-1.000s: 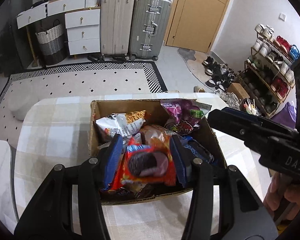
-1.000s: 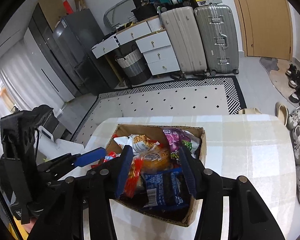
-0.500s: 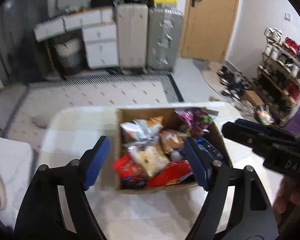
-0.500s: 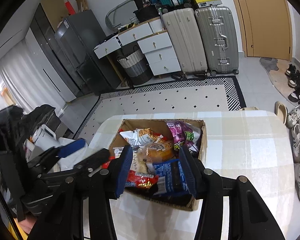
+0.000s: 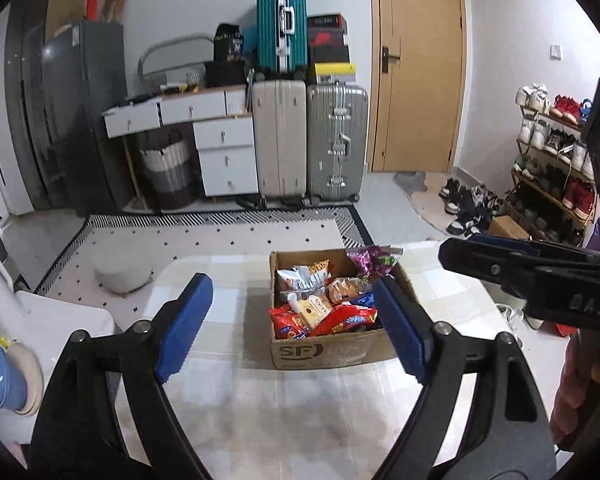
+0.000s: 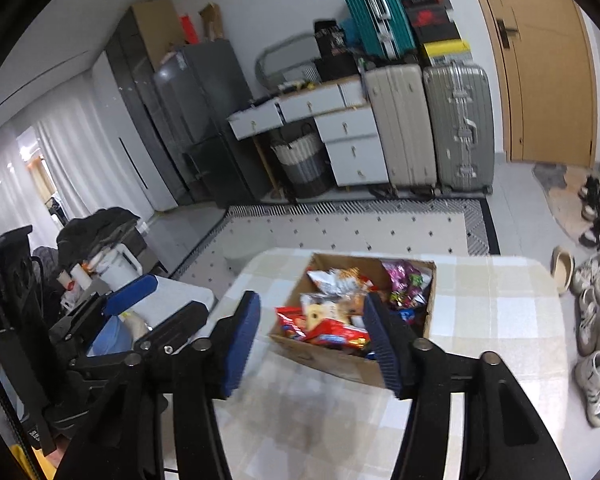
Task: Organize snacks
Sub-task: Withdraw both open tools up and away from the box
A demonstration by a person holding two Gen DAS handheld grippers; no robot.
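Observation:
A cardboard box (image 5: 332,350) full of snack packets stands on the checked table (image 5: 300,420); it also shows in the right wrist view (image 6: 332,356). Inside it lie a red packet (image 5: 342,318), a purple packet (image 5: 370,260) and a silver chip bag (image 5: 306,274). My left gripper (image 5: 292,332) is open and empty, pulled back on the near side of the box. My right gripper (image 6: 314,340) is open and empty, also back from the box. The right gripper shows at the right of the left wrist view (image 5: 540,276).
Suitcases (image 5: 312,140), white drawers (image 5: 224,152) and a wooden door (image 5: 418,64) stand across the room. A shoe rack (image 5: 552,168) is at the right. Bowls (image 5: 4,376) sit on a white surface left of the table. A patterned rug (image 5: 220,240) lies beyond the table.
My left gripper let go of the red snack packet into the box, opened wide and drew back. My right gripper also drew back and opened wider.

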